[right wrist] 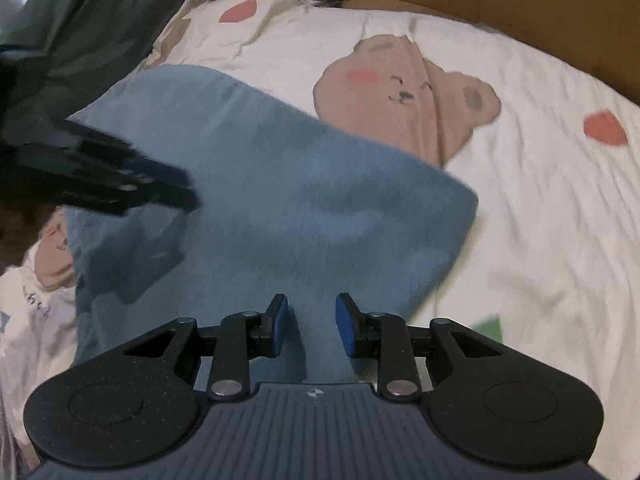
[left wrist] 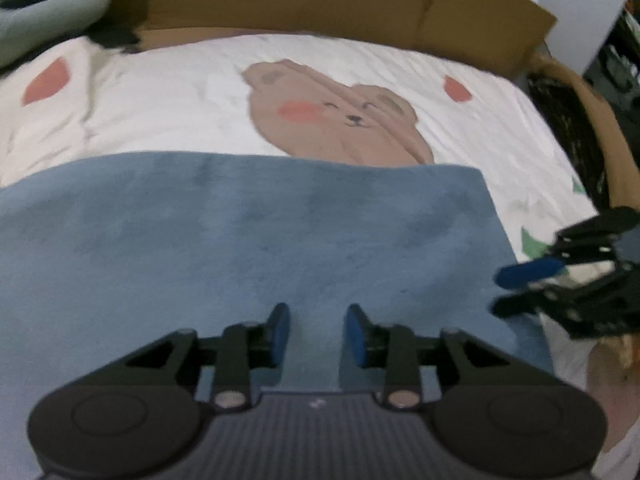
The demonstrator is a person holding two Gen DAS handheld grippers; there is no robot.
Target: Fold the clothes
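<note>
A blue fleece cloth (left wrist: 256,232) lies spread flat on a white bed sheet (left wrist: 168,116) printed with a brown bear. My left gripper (left wrist: 318,320) hovers over the cloth's near part, open, with nothing between its blue pads. In the right wrist view the cloth (right wrist: 300,184) narrows toward my right gripper (right wrist: 312,312), which is open over its near edge; the pads do not press on the fabric. The right gripper (left wrist: 500,292) shows at the cloth's right edge in the left wrist view. In the right wrist view the left gripper (right wrist: 184,192) is a dark blur over the cloth's left side.
Brown cardboard (left wrist: 320,0) stands along the far side of the bed. A grey-green padded roll (left wrist: 48,12) lies at the far left corner, and a dark green fabric (right wrist: 88,20) hangs beside the bed. A wicker basket (left wrist: 580,128) sits beyond the right edge.
</note>
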